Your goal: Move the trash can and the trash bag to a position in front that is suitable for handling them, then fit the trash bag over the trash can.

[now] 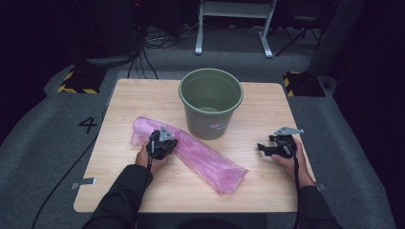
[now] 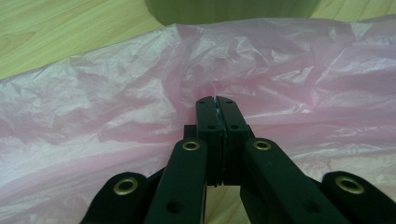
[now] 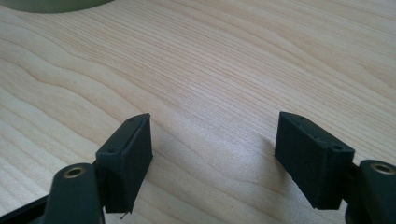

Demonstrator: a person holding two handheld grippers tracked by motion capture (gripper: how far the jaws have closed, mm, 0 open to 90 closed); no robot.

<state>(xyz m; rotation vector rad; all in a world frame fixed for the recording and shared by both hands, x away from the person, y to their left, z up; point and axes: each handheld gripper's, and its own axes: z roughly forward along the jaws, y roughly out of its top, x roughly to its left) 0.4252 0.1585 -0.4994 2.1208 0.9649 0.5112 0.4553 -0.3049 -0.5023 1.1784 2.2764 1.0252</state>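
Note:
A pink plastic bag (image 1: 200, 155) lies crumpled across the wooden table (image 1: 143, 95), stretching from the left middle toward the front centre. My left gripper (image 1: 161, 143) rests on the bag's left part, shut on a pinch of the thin film (image 2: 215, 99); the pink plastic (image 2: 116, 102) spreads wide around the closed jaws. A green bucket (image 1: 210, 102) stands upright behind the bag, empty inside as far as I can see. My right gripper (image 1: 267, 148) sits at the right of the table, open, with bare wood (image 3: 215, 93) between its pads (image 3: 128, 154).
The bucket's base (image 3: 51, 4) shows at the top left of the right gripper view. Beyond the table lie grey floor, cables (image 1: 143, 57) and a white frame's legs (image 1: 234, 28). A black cable (image 1: 62, 176) runs along the floor at the left.

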